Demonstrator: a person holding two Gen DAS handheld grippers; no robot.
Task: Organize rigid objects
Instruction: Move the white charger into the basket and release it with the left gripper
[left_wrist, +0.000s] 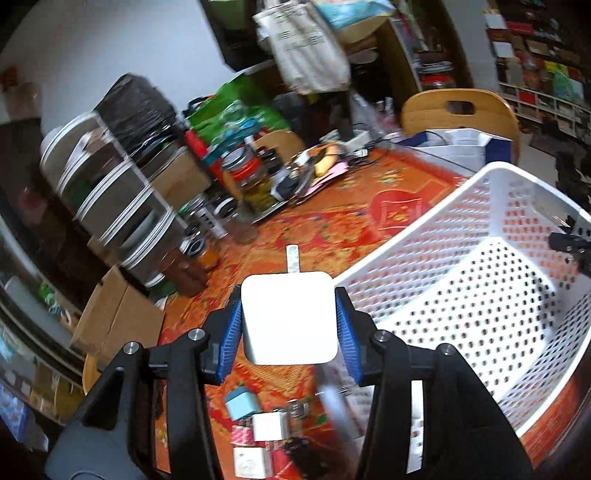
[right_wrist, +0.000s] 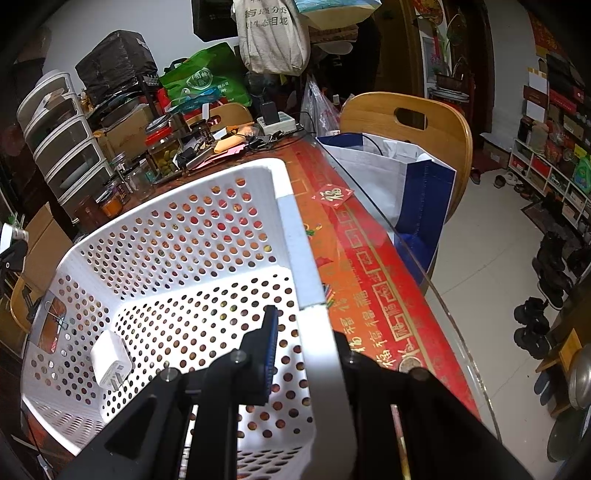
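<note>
Left tongs (left_wrist: 289, 320): I have them closed on a white charger cube (left_wrist: 290, 317), both blue pads pressed against its sides; a metal prong sticks out of its far end.
Cube position: held up above the counter (left_wrist: 332, 229), just left of the white basket (left_wrist: 461, 280) and outside its rim.
Right tongs (right_wrist: 306, 350): I see them gripping the basket's near right wall, one blue pad inside the basket and the other finger outside it.
Basket: white, perforated, sitting on the red patterned cloth of the counter; from the right wrist view its right rim runs close to the counter's glass edge.
Inside the basket: one white plug adapter (right_wrist: 110, 360) lies on the floor near the left wall, prongs pointing toward me.
Loose items on the counter: below the left tongs I make out a pale blue block (left_wrist: 242, 402), a small white cube (left_wrist: 269, 424) and another white adapter (left_wrist: 253, 461), close together; the rest there is too blurred for me to name.
Far end of the counter: jars, cables and a power strip (right_wrist: 277, 123).
Beyond the counter: a wooden chair (right_wrist: 410, 118) with a blue and white bag (right_wrist: 406, 177) on it.
</note>
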